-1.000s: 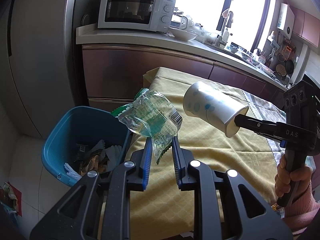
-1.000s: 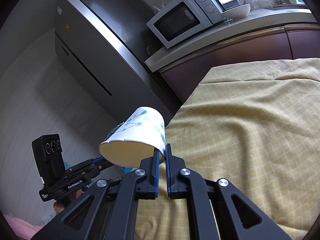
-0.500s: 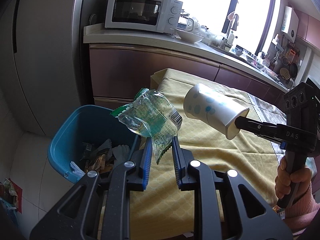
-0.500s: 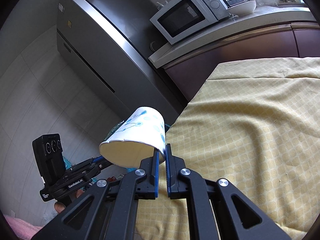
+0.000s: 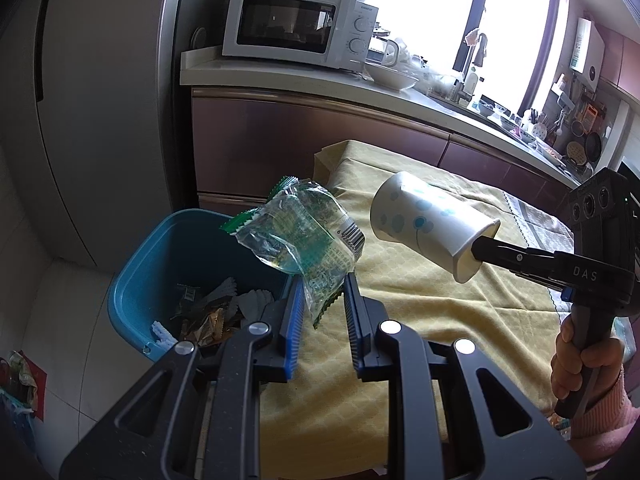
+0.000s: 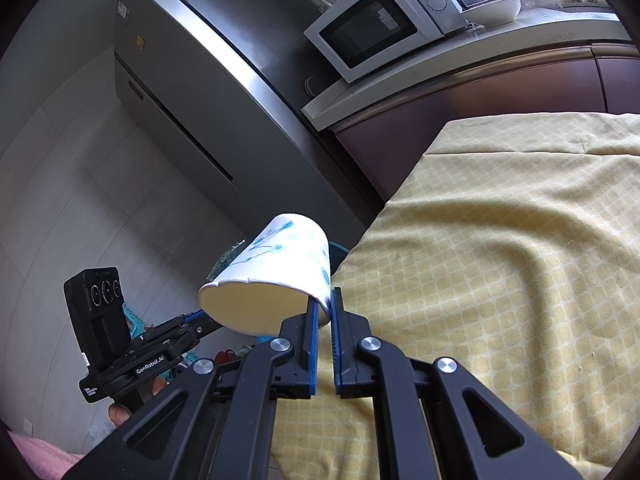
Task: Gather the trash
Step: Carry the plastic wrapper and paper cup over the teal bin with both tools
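Left gripper (image 5: 320,300) pinching the lower edge of a crumpled clear plastic wrapper (image 5: 304,240) with green print and a barcode, held up in the air just beside the near rim of a blue trash bin (image 5: 132,280). Right gripper (image 6: 324,312) pressed together on the rim of a white paper cup (image 6: 280,264) with blue dots, tipped on its side, mouth toward the camera, base pointing away. In the left wrist view, same cup (image 5: 432,228) hanging above the yellow tablecloth (image 5: 420,320), to the right of the wrapper and apart from it. Bin standing on the floor against the table's end, already holding crumpled paper and wrappers (image 5: 212,312). Behind, a white microwave (image 5: 296,24) on the counter beside a steel fridge (image 6: 192,92). Hand (image 5: 580,356) in a pink sleeve (image 5: 600,420) wrapped round the right tool's grip.
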`<state>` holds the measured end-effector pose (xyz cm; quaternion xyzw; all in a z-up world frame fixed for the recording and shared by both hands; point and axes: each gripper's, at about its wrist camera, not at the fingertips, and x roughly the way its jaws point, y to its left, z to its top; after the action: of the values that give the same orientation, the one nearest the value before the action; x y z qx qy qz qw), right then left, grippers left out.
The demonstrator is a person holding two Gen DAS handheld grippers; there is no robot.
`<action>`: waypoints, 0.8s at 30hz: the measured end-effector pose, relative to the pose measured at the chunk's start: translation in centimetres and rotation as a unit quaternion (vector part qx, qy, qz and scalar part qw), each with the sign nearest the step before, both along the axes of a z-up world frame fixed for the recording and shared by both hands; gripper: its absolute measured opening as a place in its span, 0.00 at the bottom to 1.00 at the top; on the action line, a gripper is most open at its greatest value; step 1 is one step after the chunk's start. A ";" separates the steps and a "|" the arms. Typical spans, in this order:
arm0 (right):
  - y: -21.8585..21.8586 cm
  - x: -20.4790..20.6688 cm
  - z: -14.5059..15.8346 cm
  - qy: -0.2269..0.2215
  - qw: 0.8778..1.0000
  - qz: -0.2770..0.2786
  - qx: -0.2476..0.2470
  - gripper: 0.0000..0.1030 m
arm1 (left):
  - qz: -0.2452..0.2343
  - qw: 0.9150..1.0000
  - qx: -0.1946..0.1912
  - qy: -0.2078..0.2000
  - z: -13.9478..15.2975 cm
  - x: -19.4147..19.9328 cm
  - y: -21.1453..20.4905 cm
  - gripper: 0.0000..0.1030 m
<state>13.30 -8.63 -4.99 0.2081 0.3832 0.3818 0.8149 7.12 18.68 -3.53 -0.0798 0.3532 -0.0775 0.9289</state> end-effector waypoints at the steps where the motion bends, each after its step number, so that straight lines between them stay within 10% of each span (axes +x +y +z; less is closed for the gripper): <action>1: 0.1 0.0 0.0 0.000 1.000 0.001 -0.001 0.05 | 0.001 1.000 0.000 0.000 0.0 0.0 0.1 0.20; 24: 2.3 0.9 -0.1 0.003 1.000 0.020 -0.008 0.05 | 0.028 1.000 -0.003 0.000 -0.1 -0.5 2.1 0.20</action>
<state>14.16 -6.30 -5.05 0.1951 0.3924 0.3940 0.8079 6.57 20.77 -3.61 -0.0928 0.3501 -0.0522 0.9306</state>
